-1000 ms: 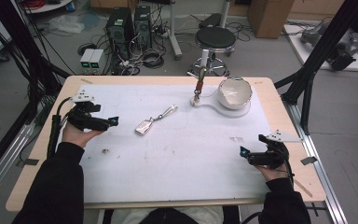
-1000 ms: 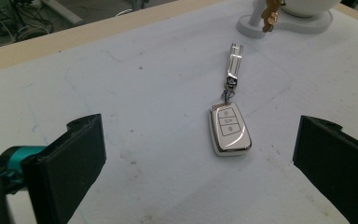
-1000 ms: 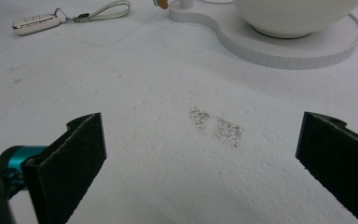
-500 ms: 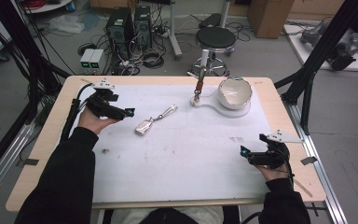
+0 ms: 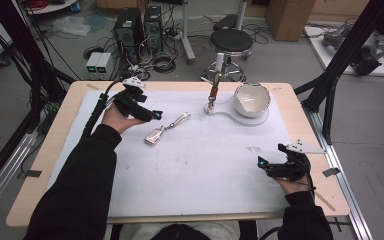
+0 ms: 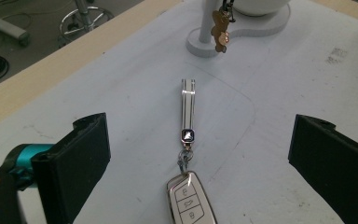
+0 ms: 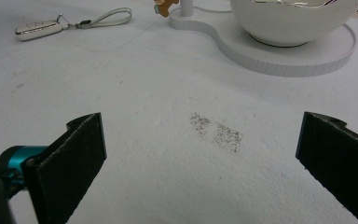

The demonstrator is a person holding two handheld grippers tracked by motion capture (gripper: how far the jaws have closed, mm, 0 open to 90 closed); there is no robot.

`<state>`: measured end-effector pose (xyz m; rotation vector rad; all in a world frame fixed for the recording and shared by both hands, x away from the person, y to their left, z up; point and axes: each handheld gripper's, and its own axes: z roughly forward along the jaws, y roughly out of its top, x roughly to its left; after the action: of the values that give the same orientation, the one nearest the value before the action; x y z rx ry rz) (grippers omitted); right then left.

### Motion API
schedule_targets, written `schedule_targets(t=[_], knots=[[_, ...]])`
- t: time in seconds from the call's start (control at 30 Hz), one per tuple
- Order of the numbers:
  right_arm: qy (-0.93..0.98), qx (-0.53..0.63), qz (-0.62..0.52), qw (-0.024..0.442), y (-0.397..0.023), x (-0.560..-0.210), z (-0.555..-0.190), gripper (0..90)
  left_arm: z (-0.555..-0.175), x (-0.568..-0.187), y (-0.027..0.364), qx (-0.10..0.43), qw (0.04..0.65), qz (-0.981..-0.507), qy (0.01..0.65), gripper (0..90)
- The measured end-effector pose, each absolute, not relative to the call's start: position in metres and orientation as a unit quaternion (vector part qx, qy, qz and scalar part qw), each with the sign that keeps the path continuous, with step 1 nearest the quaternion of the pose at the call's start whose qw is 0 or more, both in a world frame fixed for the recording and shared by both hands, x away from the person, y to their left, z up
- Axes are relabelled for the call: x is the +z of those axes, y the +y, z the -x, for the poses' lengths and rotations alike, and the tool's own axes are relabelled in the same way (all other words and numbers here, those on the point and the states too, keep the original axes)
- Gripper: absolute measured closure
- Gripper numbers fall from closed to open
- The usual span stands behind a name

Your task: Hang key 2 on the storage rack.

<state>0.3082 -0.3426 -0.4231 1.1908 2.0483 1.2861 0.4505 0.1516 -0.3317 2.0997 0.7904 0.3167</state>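
Observation:
A silver car key fob (image 5: pixel 153 136) with a pale strap (image 5: pixel 180 119) lies on the white mat left of centre. My left gripper (image 5: pixel 156 115) hovers just behind and left of it, open; the left gripper view has the fob (image 6: pixel 191 203) and strap (image 6: pixel 188 105) centred between the wide-apart jaws (image 6: pixel 199 168). A white bowl (image 5: pixel 252 97) rests on a white stand (image 5: pixel 228 111) whose post carries a brown tag (image 5: pixel 212 97). My right gripper (image 5: pixel 263 164) rests at the front right, open over bare mat (image 7: pixel 200 163), with the bowl (image 7: pixel 293 21) ahead.
A grey smudge (image 7: pixel 216 132) marks the mat in front of the right gripper. The wooden table rim (image 5: pixel 50 150) frames the mat. Behind the table stand a stool (image 5: pixel 231 42), computer towers (image 5: pixel 137 25) and cables. Black frame posts (image 5: pixel 345 55) rise at the right.
My left gripper has moved right and away from the person, from the table's left edge to just beside the key fob. The right gripper and the objects have stayed put.

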Motion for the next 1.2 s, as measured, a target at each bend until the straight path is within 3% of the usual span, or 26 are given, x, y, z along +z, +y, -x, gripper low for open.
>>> schedule_targets(t=[0.63,0.87,1.2], knots=[[0.747,0.459,-0.426,0.220,-0.338,-0.424,-0.309,0.6,-0.500,-0.350,0.088,0.077,0.382,-0.873,0.293,9.6],[0.745,0.467,-0.423,0.219,-0.339,-0.423,-0.310,0.6,-0.520,-0.371,0.062,0.066,0.353,-0.886,0.292,12.4],[0.746,0.464,-0.423,0.222,-0.340,-0.423,-0.309,0.6,-0.538,-0.408,0.056,0.051,0.295,-0.899,0.319,17.7]])
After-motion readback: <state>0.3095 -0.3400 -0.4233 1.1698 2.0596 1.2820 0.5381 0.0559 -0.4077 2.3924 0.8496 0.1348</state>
